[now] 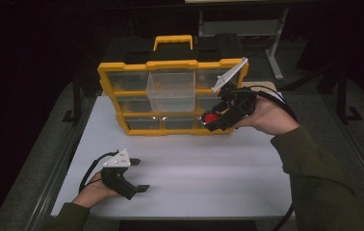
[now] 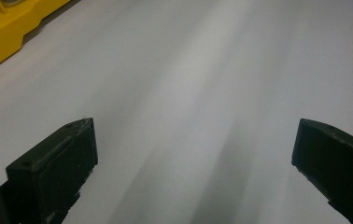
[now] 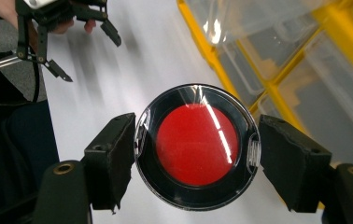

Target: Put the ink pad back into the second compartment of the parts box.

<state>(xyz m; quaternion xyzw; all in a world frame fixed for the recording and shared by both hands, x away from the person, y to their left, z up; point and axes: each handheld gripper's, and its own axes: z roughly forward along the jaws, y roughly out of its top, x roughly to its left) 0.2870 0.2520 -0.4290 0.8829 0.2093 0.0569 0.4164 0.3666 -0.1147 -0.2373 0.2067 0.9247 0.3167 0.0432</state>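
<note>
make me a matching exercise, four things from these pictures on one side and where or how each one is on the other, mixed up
Things:
1. left gripper
2. right gripper
3. round red case
4. yellow organiser box

States:
A. stands at the far side of the table
B. clamped between two jaws
C. open, low over the bare tabletop
D. shut on something, beside the box

Pairs: 1-C, 2-D, 3-B, 4-A

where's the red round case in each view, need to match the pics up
High view: the red round case sits right of centre, between the jaws of the right gripper, in front of the yellow organizer box.
Left gripper view: the case is not in it; the box's yellow corner is at top left.
Right gripper view: the case is at centre between the black jaws.
Shared landmark: the yellow organizer box.
</note>
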